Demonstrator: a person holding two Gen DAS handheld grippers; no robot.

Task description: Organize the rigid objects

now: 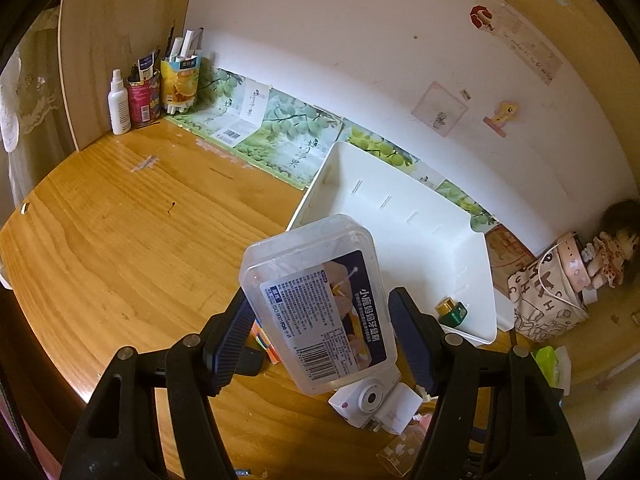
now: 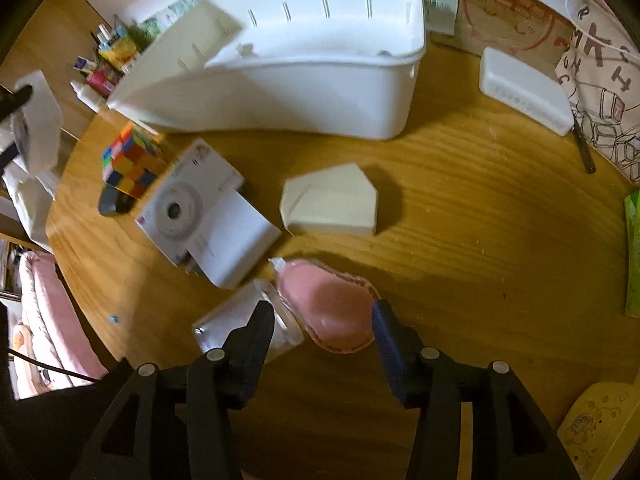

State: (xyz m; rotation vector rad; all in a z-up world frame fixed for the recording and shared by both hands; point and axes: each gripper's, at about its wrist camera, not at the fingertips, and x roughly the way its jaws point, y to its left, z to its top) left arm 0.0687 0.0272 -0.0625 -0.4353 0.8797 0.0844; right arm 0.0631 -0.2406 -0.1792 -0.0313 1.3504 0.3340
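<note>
In the left wrist view my left gripper (image 1: 320, 320) is shut on a clear plastic box (image 1: 316, 300) with a dark printed label, held tilted above the wooden table (image 1: 120, 240). Beyond it lies a white bin (image 1: 400, 216) holding a small green and gold jar (image 1: 452, 312). In the right wrist view my right gripper (image 2: 322, 312) points down, open, over a pink pouch-like item (image 2: 328, 308) that lies between its fingers on the table. The right fingertip (image 2: 380, 316) is at the item's edge. The left fingertip (image 2: 262, 324) overlaps a clear plastic container (image 2: 236, 320).
A white instant camera (image 2: 176, 208) lies on a white box (image 2: 236, 240), beside a colour cube (image 2: 128, 160). A cream angular box (image 2: 332, 204) sits mid-table before the white bin (image 2: 288, 80). A white case (image 2: 524, 88), pen (image 2: 584, 148) and printed bag (image 2: 600, 80) are at the right.
</note>
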